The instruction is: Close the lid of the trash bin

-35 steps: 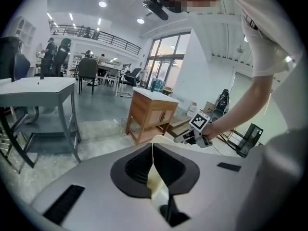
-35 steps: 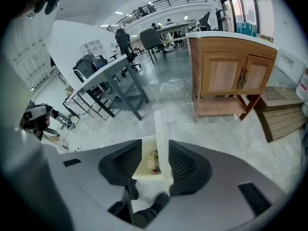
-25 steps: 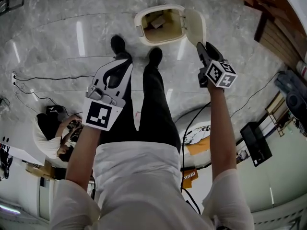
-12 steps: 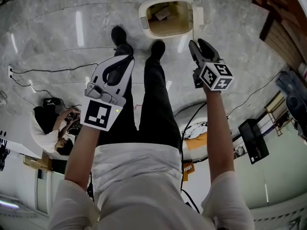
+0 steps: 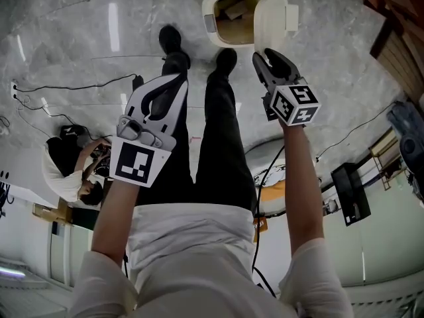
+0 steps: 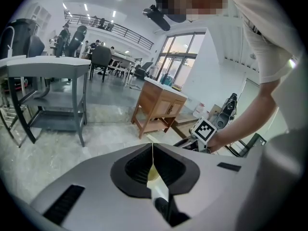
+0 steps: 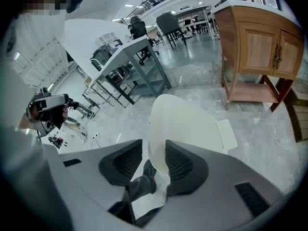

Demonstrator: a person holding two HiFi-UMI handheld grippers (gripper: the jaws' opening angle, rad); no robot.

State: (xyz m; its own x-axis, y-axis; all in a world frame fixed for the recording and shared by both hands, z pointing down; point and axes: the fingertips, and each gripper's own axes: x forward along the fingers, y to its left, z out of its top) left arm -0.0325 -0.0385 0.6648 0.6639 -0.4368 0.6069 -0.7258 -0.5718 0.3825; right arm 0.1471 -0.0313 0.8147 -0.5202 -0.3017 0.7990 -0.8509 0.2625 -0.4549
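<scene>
Lid (image 5: 268,20) stands raised at right side of trash bin (image 5: 211,8), far end of scene. Likely light, stiff, smooth plastic on a hinge: push its upper edge, don't pinch. Right gripper (image 5: 265,57) jaws apart, just been closing slightly, lid edge between, no contact visible. Left gripper (image 5: 173,83) clenched, empty.

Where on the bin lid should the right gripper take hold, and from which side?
The lid stands raised over the trash bin, its thin rounded free edge toward the right gripper. Grip that edge from the person's side, a pad on each face. The open jaws, just closing a little, have it between them, not yet pinched.
</scene>
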